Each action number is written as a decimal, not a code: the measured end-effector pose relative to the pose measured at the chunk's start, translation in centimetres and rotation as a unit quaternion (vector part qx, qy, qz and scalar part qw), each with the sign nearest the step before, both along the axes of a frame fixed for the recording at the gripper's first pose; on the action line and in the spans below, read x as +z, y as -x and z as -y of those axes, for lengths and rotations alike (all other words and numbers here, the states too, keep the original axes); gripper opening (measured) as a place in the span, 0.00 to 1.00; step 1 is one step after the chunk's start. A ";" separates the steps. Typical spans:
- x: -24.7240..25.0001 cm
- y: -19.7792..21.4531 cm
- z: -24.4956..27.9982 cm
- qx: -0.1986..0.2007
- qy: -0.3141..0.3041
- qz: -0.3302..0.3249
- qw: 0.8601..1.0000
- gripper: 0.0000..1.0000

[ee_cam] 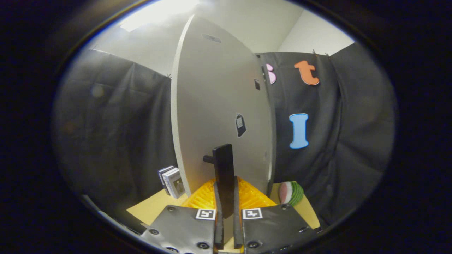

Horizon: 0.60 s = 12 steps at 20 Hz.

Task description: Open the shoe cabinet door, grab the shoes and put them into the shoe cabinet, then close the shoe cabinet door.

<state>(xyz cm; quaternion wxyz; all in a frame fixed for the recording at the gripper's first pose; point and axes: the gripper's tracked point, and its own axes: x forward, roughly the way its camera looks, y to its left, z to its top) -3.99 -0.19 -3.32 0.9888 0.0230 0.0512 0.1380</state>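
The white shoe cabinet door (215,106) stands swung outward, seen nearly edge-on with its broad face turned toward me. A dark bar handle (223,173) sticks out from the door's lower part on a short stem. My gripper (226,197) is closed around this handle, both fingers (217,211) pressing its sides. The cabinet's interior is hidden behind the door, and so are the shoes.
An orange ribbed plastic piece (252,197) lies on the yellow table (155,208) just beyond the fingers. A small stack of boxed cards (173,181) stands left of the door. A watermelon-slice toy (291,193) rests to the right. Black cloth walls enclose the booth.
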 end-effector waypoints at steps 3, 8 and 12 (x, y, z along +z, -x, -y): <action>0.1 -0.3 1.0 -0.006 -0.005 -0.002 1.000 0.12; 0.1 -0.3 2.9 -0.042 0.002 0.000 0.999 0.11; 0.1 -0.6 4.2 -0.063 0.007 0.003 0.998 0.11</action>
